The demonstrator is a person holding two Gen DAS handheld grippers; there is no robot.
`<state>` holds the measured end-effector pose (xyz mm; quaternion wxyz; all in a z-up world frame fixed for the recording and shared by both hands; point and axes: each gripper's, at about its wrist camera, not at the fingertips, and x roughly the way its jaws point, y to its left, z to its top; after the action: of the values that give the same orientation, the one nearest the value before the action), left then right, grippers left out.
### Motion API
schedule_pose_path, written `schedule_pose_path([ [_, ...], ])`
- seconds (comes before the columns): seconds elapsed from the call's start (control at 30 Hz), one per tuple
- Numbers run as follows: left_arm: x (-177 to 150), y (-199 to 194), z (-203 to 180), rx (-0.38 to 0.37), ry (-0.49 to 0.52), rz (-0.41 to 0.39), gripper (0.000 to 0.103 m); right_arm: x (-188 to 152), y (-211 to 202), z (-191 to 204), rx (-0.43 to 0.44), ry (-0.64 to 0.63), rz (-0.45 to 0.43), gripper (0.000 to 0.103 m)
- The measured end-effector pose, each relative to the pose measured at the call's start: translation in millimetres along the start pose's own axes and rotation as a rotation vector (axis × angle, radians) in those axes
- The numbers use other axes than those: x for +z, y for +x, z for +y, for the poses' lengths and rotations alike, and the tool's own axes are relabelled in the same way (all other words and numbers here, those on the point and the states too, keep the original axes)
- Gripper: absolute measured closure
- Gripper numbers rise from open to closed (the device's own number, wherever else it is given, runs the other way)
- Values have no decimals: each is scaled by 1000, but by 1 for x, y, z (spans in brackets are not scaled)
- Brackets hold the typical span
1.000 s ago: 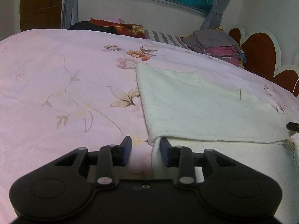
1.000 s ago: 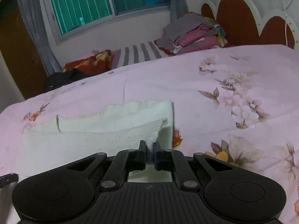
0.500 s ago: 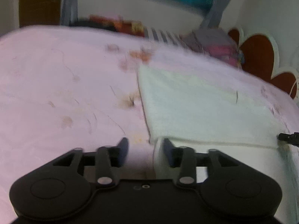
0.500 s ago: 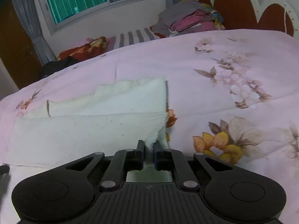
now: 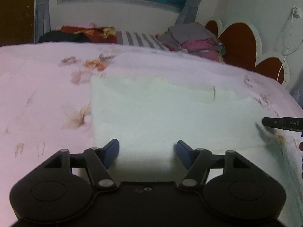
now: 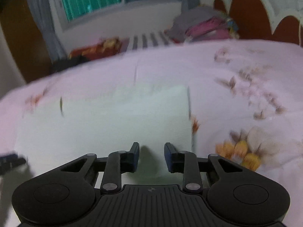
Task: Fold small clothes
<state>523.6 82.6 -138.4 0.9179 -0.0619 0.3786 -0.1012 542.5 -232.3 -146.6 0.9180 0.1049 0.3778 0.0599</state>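
A white fleecy cloth [image 5: 166, 109] lies folded on the pink floral bedsheet [image 5: 37, 87]. My left gripper [image 5: 147, 154] is open and empty, its fingers over the cloth's near edge. My right gripper [image 6: 151, 156] is open and empty above the cloth [image 6: 113, 121] near its right edge. The right gripper's tip [image 5: 280, 123] shows at the far right of the left wrist view. The left gripper's tip [image 6: 11, 161] shows at the left edge of the right wrist view. Both views are blurred by motion.
A pile of folded clothes [image 5: 195, 37] and a striped pillow [image 5: 140, 37] lie at the bed's far side under the window. A red scalloped headboard [image 5: 240, 43] stands at the right. The bedsheet [image 6: 246, 98] stretches to the right of the cloth.
My right gripper let go of the cloth's corner and opened. The held layer now lies flat on the cloth. My left gripper opened wider and shifted right over the cloth.
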Motion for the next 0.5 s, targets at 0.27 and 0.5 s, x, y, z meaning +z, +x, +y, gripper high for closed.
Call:
schedule_pose_path([
  [0.27,34,45,2,1,48,32,37,30,48,-2,-42,-31,33,73],
  [0.5,61,73,7,-22,98,52,31,50,48,5,45,-6,-22,73],
])
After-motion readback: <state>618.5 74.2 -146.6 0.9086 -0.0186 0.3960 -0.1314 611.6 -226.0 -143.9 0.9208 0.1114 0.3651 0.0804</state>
